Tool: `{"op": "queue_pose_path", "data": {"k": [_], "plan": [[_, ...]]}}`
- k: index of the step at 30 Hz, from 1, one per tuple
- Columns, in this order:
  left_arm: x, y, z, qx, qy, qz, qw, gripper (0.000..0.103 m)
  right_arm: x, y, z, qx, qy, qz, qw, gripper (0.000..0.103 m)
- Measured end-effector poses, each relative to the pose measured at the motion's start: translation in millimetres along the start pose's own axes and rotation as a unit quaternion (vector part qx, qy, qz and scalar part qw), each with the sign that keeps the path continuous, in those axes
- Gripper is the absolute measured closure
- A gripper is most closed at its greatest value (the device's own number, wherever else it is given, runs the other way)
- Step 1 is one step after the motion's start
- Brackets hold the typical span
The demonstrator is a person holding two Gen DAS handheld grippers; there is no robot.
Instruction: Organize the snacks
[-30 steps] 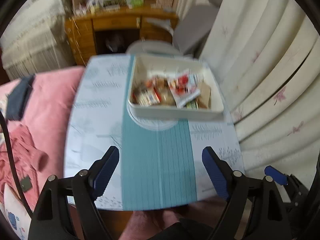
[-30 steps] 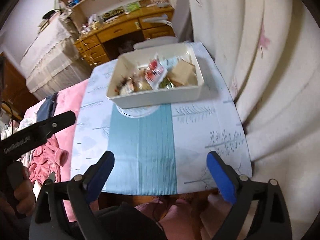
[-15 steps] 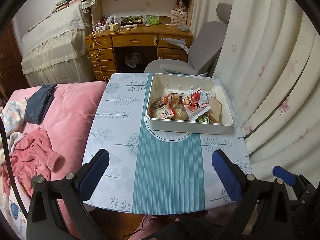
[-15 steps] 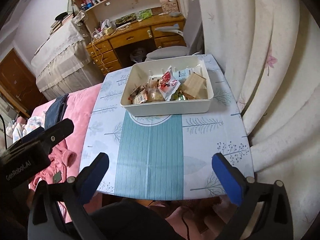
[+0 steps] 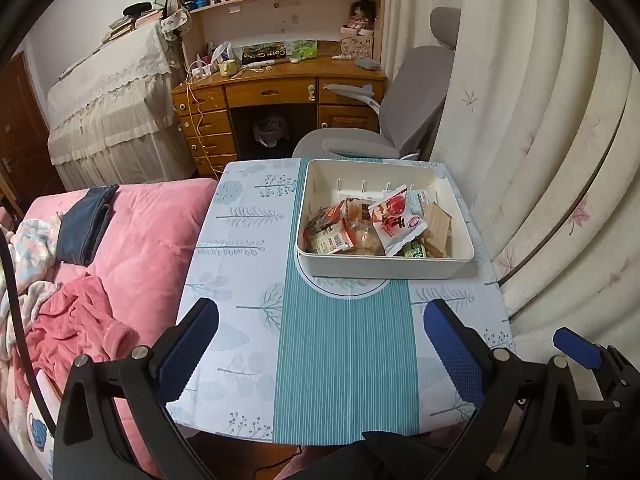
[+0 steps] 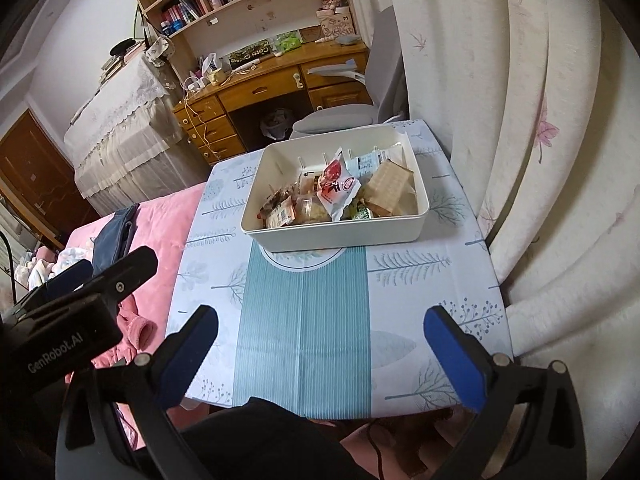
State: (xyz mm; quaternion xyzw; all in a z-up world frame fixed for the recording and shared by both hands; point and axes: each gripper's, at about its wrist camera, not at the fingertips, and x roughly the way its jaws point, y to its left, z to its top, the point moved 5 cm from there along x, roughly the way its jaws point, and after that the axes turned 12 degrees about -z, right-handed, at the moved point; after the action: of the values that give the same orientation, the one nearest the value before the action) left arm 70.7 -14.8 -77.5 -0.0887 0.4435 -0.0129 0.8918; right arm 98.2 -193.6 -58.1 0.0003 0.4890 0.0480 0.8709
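While both of my jaws sit low over the near edge of the surface (image 5: 256,264), nothing is between them. The left gripper (image 5: 320,328) is spread wide, having just been opening up, with only the teal striped runner (image 5: 344,360) showing between its blue pads. Same story on the right gripper (image 6: 320,328): it has just been opening too, gaping as far as it goes, nothing in it.

The stuff I care about is the white bin (image 5: 384,266), sitting at roughly 12 o'clock from my left view, a bit toward 1, at the far end of the surface and half on the runner. The snacks (image 5: 360,228) are piled loosely inside it, toward the near wall. There's a white and red packet (image 5: 394,220) lying on top in the middle, a tan cardboard-looking pack (image 5: 436,224) at its 3 o'clock, a small green wrapper (image 5: 414,249) against the near wall, and orange-brown packets (image 5: 328,232) at its 9 o'clock. Can't read any labels.

From the right view the bin (image 6: 340,236) is at about 12 o'clock too. My left gripper's black body pokes into that view at 9 o'clock.

Beyond the bin: a grey chair (image 5: 400,108) and a wooden desk (image 5: 276,92). A curtain (image 5: 520,140) hangs at 3 o'clock, a pink bed (image 5: 140,240) lies at 9.
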Motion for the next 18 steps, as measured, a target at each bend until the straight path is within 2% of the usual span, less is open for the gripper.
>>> {"op": "queue_pose_path", "data": {"k": [18], "plan": [[5.2, 0.5, 6.6, 0.001, 0.001, 0.000, 1.0000, 0.001, 1.2, 1.0, 2.4, 0.000, 0.002, 0.000, 1.000, 0.000]]}}
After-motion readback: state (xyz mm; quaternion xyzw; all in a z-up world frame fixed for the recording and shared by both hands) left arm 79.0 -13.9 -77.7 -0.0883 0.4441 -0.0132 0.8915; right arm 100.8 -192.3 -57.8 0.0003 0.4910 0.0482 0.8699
